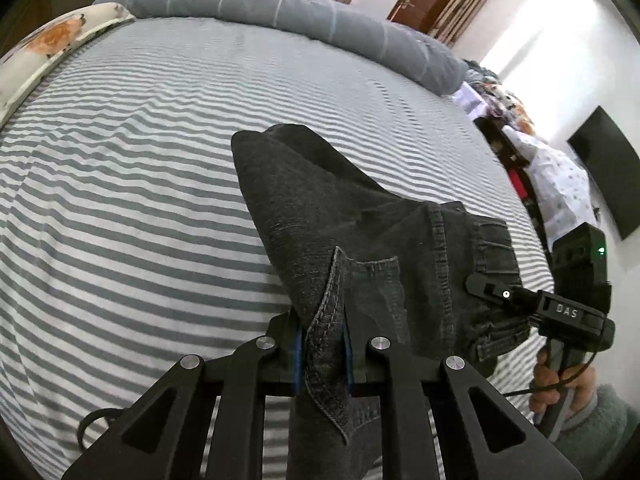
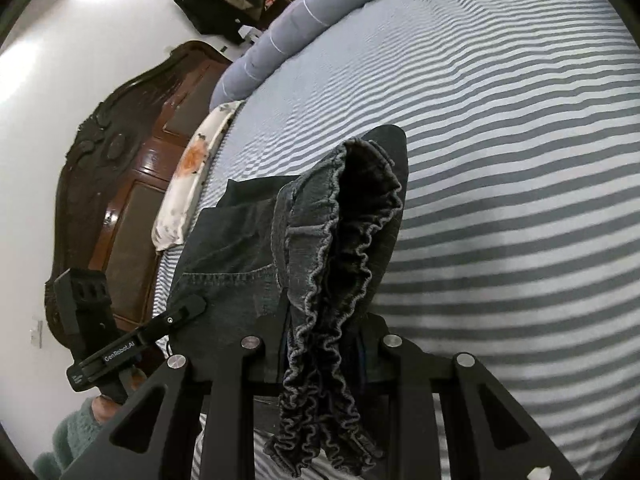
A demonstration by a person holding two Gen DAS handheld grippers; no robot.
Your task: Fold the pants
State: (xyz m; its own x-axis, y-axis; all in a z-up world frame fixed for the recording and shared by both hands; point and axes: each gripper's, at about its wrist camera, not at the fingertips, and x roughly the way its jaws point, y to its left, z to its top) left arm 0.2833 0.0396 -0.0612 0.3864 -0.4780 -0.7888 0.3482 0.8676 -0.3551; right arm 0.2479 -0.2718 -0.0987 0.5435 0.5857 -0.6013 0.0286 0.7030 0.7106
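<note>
Dark grey jeans [image 1: 340, 208] hang lifted over the striped bed, bunched between both grippers. My left gripper [image 1: 322, 332] is shut on a stitched seam edge of the jeans, and the cloth drapes down past its blue pads. My right gripper [image 2: 324, 332] is shut on the ruffled elastic waistband [image 2: 352, 216]. In the left wrist view the right gripper [image 1: 492, 292] bites the belt-loop end of the waist, with a hand [image 1: 560, 380] on its handle. In the right wrist view the left gripper [image 2: 188, 312] pinches the jeans [image 2: 240, 240] near a pocket. The legs are hidden.
The grey-and-white striped sheet [image 1: 140, 200] covers the bed under the jeans. A rolled grey duvet [image 1: 280, 4] lies along the far edge and a floral pillow [image 1: 52, 40] at the head. A carved wooden headboard [image 2: 120, 184] stands behind. Piled clothes [image 1: 560, 176] lie beside the bed.
</note>
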